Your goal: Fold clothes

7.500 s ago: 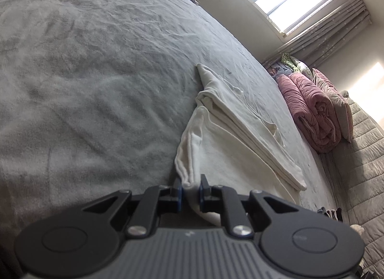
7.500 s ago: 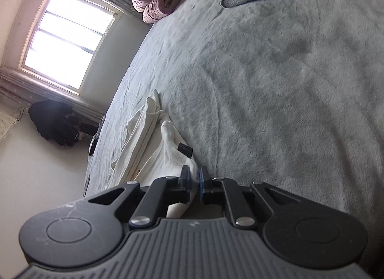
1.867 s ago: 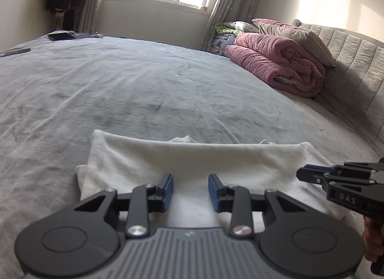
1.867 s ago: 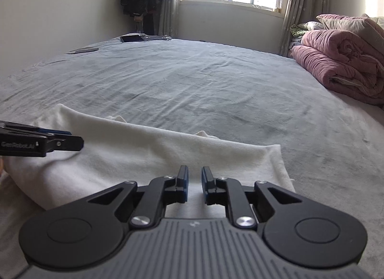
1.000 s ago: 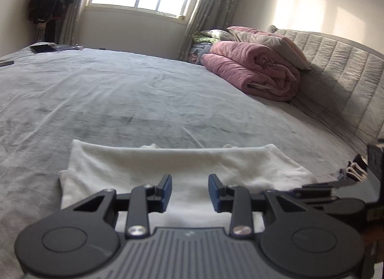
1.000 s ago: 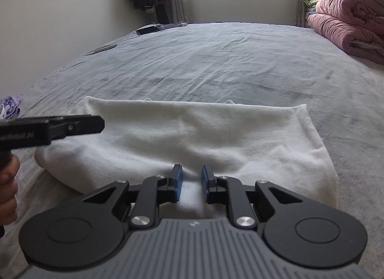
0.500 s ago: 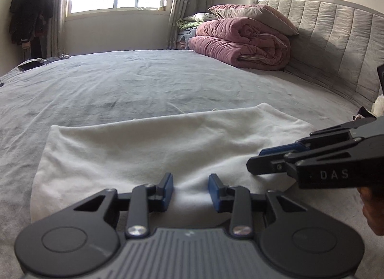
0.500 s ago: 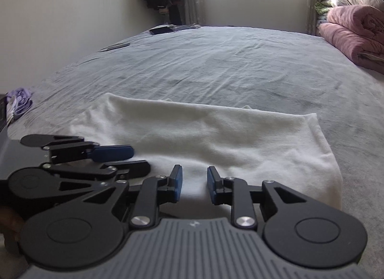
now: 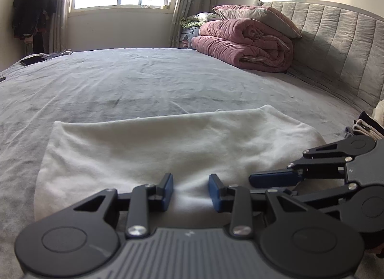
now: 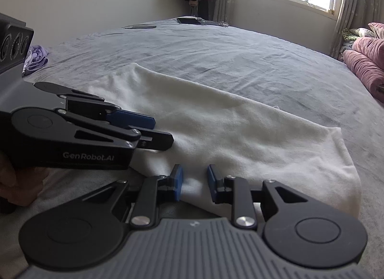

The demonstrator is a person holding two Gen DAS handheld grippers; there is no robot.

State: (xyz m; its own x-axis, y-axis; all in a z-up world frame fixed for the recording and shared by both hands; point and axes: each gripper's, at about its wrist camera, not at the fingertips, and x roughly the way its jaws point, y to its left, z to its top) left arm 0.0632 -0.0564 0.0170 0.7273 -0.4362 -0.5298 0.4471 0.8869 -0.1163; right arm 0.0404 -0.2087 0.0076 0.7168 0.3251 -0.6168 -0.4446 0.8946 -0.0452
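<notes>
The white garment [image 9: 168, 149] now lies flat on the grey bed [image 9: 134, 82] as a wide folded band, its long fold running across both views; seconds ago it was a narrow bundle pinched at one end by both tools, so a fold has been laid down and let go; over the last second the two tools have drawn close together at the cloth's near edge, near its middle; the left tongs [image 9: 190, 191] stand apart with cloth showing in the gap and neither pad pressing on it; the right tongs [image 10: 194, 184] have just been opening and also stand apart over the near hem, gripping nothing; judging from this, the next fold would take a fresh grasp there; the pink quilt [image 9: 242, 44] sits well apart by the headboard.
</notes>
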